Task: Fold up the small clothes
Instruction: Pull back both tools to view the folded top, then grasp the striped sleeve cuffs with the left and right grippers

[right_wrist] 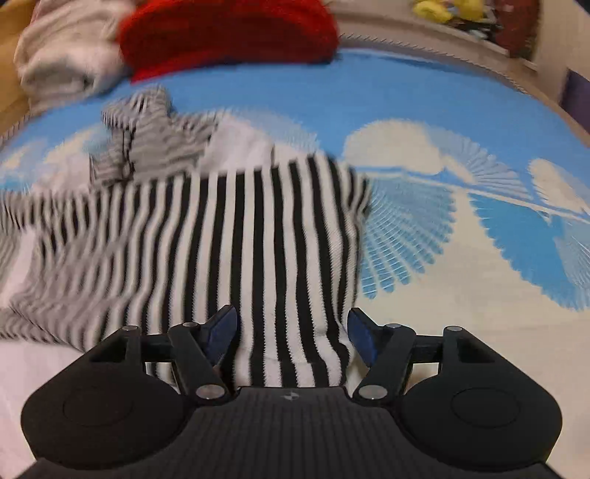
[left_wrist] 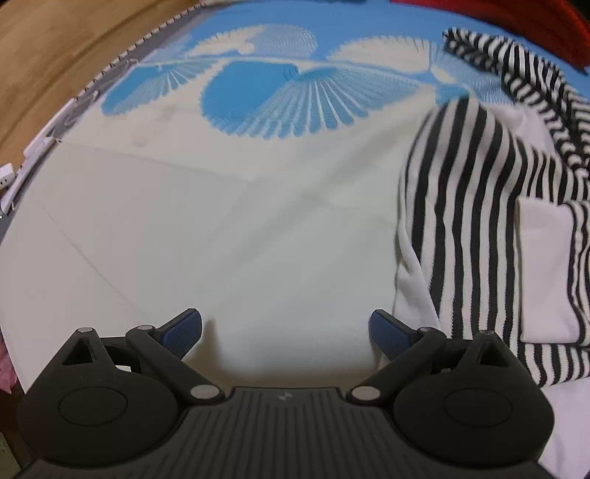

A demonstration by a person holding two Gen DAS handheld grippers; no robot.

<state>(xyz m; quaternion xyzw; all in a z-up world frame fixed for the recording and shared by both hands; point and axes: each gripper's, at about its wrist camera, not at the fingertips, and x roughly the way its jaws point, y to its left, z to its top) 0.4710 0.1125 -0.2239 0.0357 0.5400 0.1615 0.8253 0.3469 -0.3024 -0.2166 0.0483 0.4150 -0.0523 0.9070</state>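
A black-and-white striped garment [left_wrist: 479, 221] lies rumpled on a blue-and-cream patterned mat [left_wrist: 184, 221], at the right of the left wrist view. My left gripper [left_wrist: 285, 333] is open and empty over bare mat, just left of the garment's white hem. In the right wrist view the same garment [right_wrist: 239, 235] spreads across the middle and left. My right gripper [right_wrist: 293, 339] is open, and a striped edge of the garment lies between its blue fingers [right_wrist: 221, 331], not pinched.
A red cloth [right_wrist: 228, 33] and a beige cloth [right_wrist: 62, 55] are piled at the mat's far edge. Yellow toys [right_wrist: 446, 9] sit beyond the mat at the far right. Wooden floor [left_wrist: 44, 55] borders the mat on the left.
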